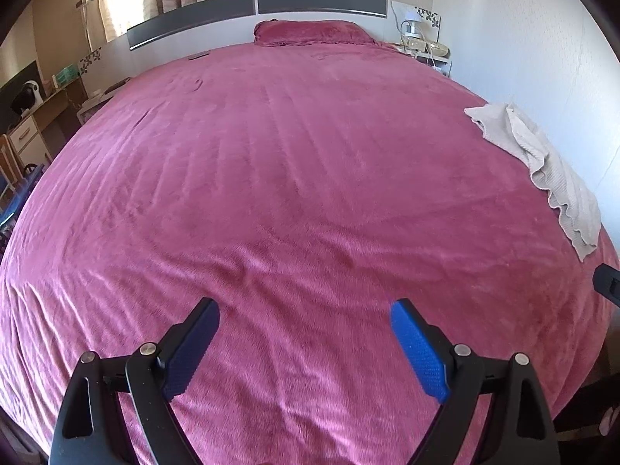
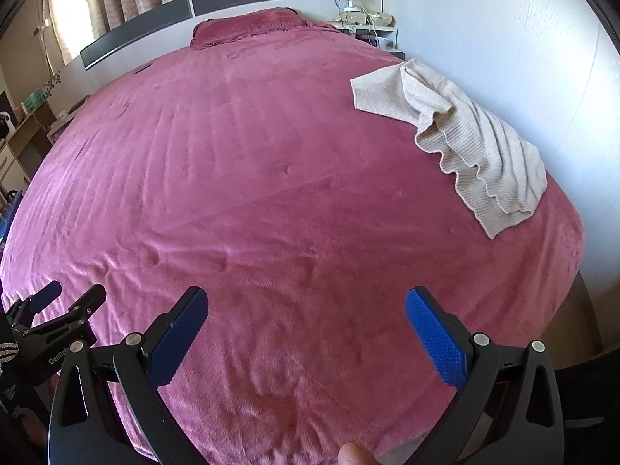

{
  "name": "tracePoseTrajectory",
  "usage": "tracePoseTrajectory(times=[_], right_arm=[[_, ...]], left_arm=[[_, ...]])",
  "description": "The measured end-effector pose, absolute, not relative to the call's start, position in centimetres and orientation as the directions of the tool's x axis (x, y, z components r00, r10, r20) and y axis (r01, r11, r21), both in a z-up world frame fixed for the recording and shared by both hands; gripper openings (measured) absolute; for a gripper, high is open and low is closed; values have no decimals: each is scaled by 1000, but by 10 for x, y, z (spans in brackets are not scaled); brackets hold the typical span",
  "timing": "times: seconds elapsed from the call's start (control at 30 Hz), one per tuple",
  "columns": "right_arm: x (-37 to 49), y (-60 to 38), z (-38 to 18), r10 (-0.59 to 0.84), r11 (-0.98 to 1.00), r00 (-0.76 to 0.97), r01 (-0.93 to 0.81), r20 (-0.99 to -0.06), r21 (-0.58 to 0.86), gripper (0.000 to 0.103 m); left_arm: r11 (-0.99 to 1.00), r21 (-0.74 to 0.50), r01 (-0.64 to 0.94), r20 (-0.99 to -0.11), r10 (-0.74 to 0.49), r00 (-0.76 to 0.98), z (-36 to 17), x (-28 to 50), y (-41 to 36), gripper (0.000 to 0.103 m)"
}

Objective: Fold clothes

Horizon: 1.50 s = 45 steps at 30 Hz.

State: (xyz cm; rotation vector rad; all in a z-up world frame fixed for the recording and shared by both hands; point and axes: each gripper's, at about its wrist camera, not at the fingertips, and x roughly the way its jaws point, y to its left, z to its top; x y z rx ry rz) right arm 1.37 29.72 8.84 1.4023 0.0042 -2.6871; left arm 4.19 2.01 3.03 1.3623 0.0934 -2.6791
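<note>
While both tools hover over the near end of the bed, neither holds anything: the left gripper has its blue pads spread wide, and the right gripper is just as far apart, with only plush cover between the fingers. From the right one's view the left shows low at the left edge, also empty. Out past them the bed is bare pink fleece up to the pillow. The garment, a beige ribbed knit, lies rumpled along the right edge of the bed, hard by the wall, well away from both tools.

To start well, I'd say reach with the right gripper first, pinch a single layer at a corner, and drag the piece to the middle before spreading it flat. Grabbing the bunched part would carry the creases into the fold.

As for writing, only "GenRob" reads on the left tool's body, cut off after that.
</note>
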Motion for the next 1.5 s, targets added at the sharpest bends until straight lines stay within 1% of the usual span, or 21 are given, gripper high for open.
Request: tracePoseTrajectory(times=[0.5, 1.1, 1.5], right_arm=[[40, 307, 111, -70, -997, -588, 65, -806, 39, 103], [39, 317, 92, -58, -998, -559, 21, -827, 55, 103], [39, 320, 88, -66, -998, -554, 26, -830, 62, 103]], left_arm=[[-979, -8, 205, -792, -119, -599, 49, 69, 23, 92], [-961, 53, 271, -811, -200, -550, 37, 75, 12, 92], [-963, 94, 251, -807, -222, -547, 37, 76, 21, 92]])
